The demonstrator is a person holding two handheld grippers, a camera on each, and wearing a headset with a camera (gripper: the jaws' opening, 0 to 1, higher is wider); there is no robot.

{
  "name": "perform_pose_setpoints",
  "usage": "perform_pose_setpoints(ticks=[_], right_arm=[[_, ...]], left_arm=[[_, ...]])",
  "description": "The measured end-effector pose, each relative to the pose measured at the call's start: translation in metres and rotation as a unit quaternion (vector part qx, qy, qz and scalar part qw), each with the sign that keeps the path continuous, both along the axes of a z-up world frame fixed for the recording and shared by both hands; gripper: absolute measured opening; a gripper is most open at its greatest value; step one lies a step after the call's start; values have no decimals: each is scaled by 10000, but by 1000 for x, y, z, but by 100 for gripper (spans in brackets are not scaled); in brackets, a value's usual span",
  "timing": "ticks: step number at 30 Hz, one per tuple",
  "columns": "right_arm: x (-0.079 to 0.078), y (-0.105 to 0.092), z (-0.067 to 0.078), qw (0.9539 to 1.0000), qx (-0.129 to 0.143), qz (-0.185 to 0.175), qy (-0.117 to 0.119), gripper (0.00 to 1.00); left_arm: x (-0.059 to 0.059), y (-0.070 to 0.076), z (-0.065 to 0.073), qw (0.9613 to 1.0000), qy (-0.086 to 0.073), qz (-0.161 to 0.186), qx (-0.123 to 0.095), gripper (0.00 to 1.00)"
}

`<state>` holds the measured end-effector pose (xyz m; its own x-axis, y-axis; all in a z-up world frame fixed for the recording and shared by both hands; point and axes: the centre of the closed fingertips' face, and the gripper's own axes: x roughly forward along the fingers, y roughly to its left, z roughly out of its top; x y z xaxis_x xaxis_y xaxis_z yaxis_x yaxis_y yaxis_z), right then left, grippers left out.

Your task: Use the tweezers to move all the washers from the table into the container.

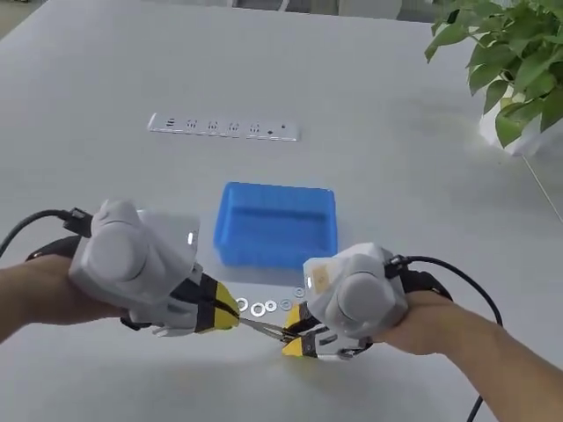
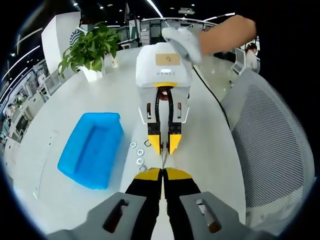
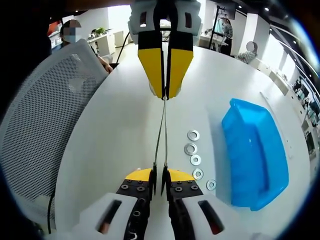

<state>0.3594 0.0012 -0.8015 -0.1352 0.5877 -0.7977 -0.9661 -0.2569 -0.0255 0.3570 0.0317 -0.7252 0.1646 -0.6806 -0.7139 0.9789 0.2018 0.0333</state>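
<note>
Thin metal tweezers (image 1: 264, 327) (image 2: 163, 157) (image 3: 161, 132) span the gap between my two grippers, just above the table. My left gripper (image 1: 231, 314) (image 2: 162, 175) (image 3: 165, 94) is shut on one end, where the legs meet. My right gripper (image 1: 294, 339) (image 3: 160, 177) (image 2: 164, 144) is shut on the other end, where the legs spread slightly. Several steel washers (image 1: 258, 309) (image 2: 140, 161) (image 3: 195, 160) lie in a loose row on the white table beside the tweezers. Just beyond them the blue container (image 1: 277, 224) (image 2: 92, 147) (image 3: 255, 150) holds nothing that I can see.
A white power strip (image 1: 223, 127) lies farther back on the table. A potted plant (image 1: 515, 61) (image 2: 90, 50) stands at the far right corner. A mesh chair (image 3: 45, 130) (image 2: 270, 150) sits at the table's near edge.
</note>
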Motion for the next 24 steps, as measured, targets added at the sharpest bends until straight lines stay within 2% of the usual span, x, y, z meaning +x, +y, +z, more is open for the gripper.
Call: perform_pose_setpoints(ticks=[6,14,19,24], right_arm=[[0,4,9,9997,184,-138,62,12],[-1,10,13,9993,316,-190,70,12],[-4,15,14,9987,431,-244,103,12],[-7,14,11,9987,426,-235,140,12]], left_arm=[[2,-10,19,9998,-124,-112,-142,5],[4,-24,33,9990,-254,-290,-228,5],[3,-34,36,9984,-275,-401,-272,5],[2,-41,35,9980,-282,-481,-286,5]])
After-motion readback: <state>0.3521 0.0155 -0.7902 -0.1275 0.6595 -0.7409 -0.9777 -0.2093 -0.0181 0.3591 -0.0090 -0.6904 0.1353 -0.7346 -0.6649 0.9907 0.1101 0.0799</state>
